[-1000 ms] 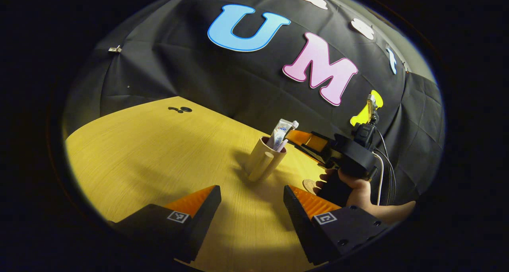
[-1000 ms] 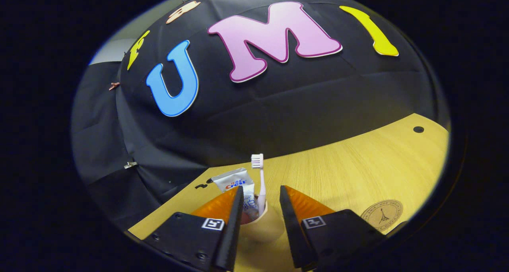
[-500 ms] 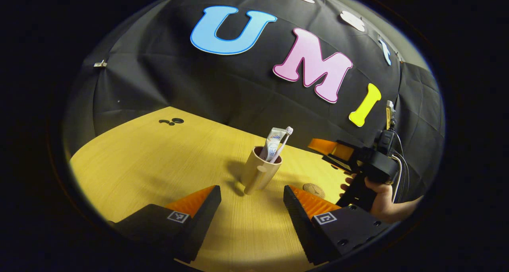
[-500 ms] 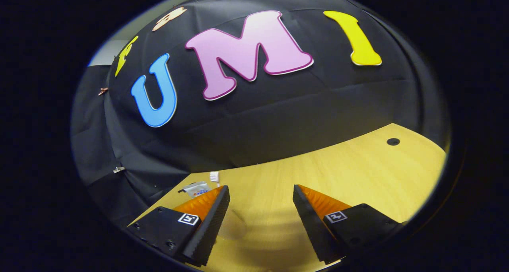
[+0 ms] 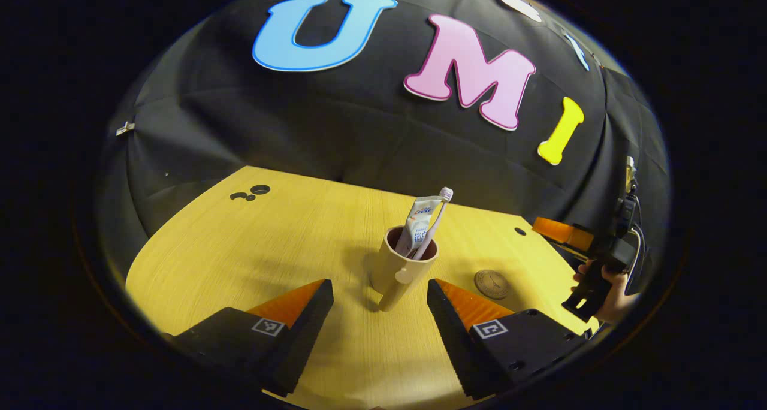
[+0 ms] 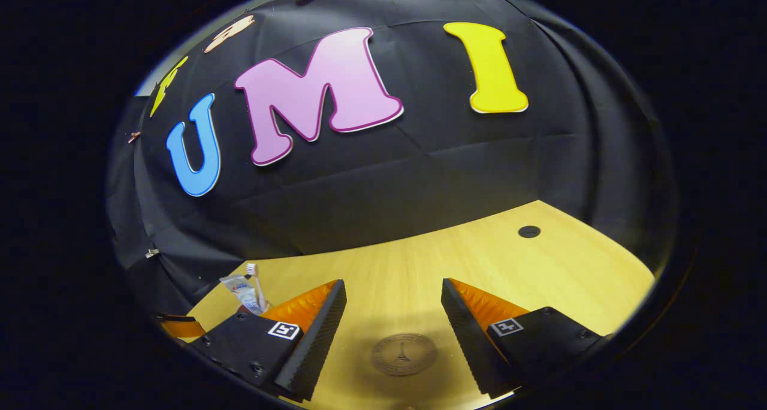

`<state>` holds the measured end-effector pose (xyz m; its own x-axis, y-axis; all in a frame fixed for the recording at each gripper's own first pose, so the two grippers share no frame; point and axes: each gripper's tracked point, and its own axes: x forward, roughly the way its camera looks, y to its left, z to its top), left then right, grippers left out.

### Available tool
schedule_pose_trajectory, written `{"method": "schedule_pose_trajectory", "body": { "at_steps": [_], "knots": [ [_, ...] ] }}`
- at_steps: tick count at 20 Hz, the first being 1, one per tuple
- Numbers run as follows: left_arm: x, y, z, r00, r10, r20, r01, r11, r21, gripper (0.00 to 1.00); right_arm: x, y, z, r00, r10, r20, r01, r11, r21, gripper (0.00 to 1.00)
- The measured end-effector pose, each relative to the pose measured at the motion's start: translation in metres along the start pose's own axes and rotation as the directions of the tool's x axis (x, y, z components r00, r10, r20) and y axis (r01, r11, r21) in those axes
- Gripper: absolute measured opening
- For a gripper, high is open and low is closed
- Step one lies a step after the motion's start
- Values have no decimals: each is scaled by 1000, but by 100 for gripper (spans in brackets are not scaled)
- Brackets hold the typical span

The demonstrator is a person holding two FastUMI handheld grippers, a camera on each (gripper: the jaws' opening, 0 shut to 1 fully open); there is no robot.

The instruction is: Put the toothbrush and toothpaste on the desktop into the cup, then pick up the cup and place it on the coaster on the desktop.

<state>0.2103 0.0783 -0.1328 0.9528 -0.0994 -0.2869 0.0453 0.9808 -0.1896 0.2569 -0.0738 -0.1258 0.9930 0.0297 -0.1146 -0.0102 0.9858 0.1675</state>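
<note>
**Cup loaded, coaster still bare**

One beige cup (image 5: 402, 265) stands upright on the yellow wood-grain surface (image 5: 251, 254), just ahead of the left hand-held gripper (image 5: 380, 291), whose fingers are spread wide with nothing between them. Inside it lean one toothbrush (image 5: 439, 213), bristles up, and one toothpaste tube (image 5: 419, 218), crimped end up. One round brown coaster (image 5: 492, 283) lies flat close to the cup's right, not touching it. The right hand-held gripper (image 6: 393, 296) hangs over that coaster (image 6: 404, 354), fingers also spread wide and empty; from the left gripper view it sits off at the right edge in a person's hand (image 5: 611, 290).

The cup looks rigid and light, probably smooth-walled, so a firm squeeze across the body, below the rim, should carry it. A stub handle (image 5: 396, 290) sticks out toward the left camera; the fingers had better straddle the wall on either side of it. The tall brush and tube make it top-heavy, so any tilt may spill them.
</note>
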Motion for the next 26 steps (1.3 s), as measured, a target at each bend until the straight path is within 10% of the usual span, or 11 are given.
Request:
{"method": "schedule_pose_trajectory", "body": {
  "at_steps": [14,26],
  "knots": [
    [90,-13,-36,931,15,-363,40,989,143,91,-81,-174,6,968,-242,-69,236,967,-93,98],
    [97,-17,-47,873,77,-481,19,981,192,33,-106,-207,-21,940,-310,-140,306,951,-47,98]
  ]
}}
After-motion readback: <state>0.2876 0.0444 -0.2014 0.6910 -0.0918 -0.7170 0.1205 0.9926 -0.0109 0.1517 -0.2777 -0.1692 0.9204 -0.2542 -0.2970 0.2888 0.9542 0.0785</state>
